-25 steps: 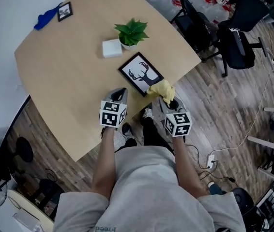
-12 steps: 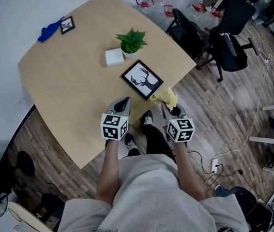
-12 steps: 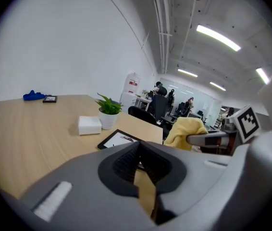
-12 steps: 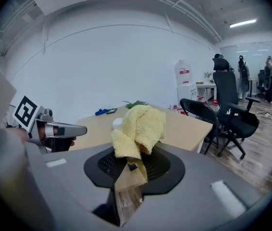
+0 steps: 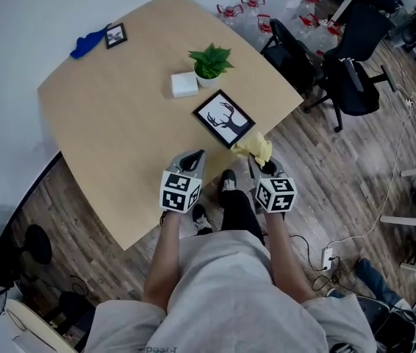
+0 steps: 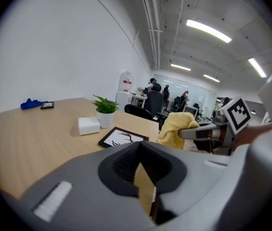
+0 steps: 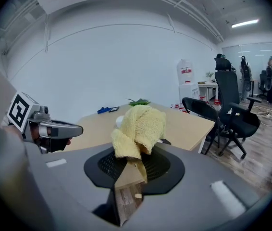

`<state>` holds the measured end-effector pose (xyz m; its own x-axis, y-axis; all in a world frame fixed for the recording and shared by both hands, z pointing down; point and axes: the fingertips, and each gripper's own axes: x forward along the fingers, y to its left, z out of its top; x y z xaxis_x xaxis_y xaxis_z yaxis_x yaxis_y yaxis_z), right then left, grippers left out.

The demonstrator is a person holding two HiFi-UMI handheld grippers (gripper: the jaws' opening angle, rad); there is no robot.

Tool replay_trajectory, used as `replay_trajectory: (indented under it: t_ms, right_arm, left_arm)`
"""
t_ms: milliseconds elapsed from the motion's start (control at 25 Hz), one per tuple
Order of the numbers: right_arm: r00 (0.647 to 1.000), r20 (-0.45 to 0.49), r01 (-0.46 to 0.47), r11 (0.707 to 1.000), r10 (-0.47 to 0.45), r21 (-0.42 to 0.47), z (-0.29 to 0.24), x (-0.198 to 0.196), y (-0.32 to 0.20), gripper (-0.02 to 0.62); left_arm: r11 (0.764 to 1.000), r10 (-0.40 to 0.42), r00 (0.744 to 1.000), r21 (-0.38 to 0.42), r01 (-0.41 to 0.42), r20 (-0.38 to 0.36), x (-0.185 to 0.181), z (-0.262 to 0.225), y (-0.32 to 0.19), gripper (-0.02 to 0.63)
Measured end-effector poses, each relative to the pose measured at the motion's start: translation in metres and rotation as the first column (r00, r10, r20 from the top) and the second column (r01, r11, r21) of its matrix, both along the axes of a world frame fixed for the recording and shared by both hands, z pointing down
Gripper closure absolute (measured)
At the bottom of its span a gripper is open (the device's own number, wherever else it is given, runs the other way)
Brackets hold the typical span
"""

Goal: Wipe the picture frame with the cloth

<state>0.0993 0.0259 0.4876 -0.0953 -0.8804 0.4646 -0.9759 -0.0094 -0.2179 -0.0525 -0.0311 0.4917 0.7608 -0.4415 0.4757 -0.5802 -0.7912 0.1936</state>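
Observation:
The black picture frame (image 5: 224,118) with a deer silhouette lies flat near the table's front right edge; the left gripper view also shows this frame (image 6: 123,136). My right gripper (image 5: 256,160) is shut on a bunched yellow cloth (image 5: 253,146), held just off the frame's near right corner over the table edge. That cloth (image 7: 138,128) fills the right gripper view above the right gripper's (image 7: 130,172) jaws. My left gripper (image 5: 195,156) is shut and holds nothing, hovering over the table's front edge to the left of the frame.
A potted plant (image 5: 209,62) and a white box (image 5: 184,84) stand just behind the frame. A small frame (image 5: 115,35) and a blue cloth (image 5: 88,45) lie at the far corner. Office chairs (image 5: 340,65) stand on the floor to the right of the table (image 5: 112,138).
The head view has shifted. My right gripper and the cloth have drawn slightly back from the frame's near corner. The left gripper stays shut.

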Motion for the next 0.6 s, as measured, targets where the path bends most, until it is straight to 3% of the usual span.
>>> replay_trajectory:
  t_ms: [600]
  right_arm:
    - [0.999,0.040,-0.024,1.000,0.023,0.012,-0.002,-0.008,0.018,0.511]
  left_arm:
    - [1.000,0.019,1.000,-0.005,-0.019,-0.007,-0.001,-0.001,0.008,0.554]
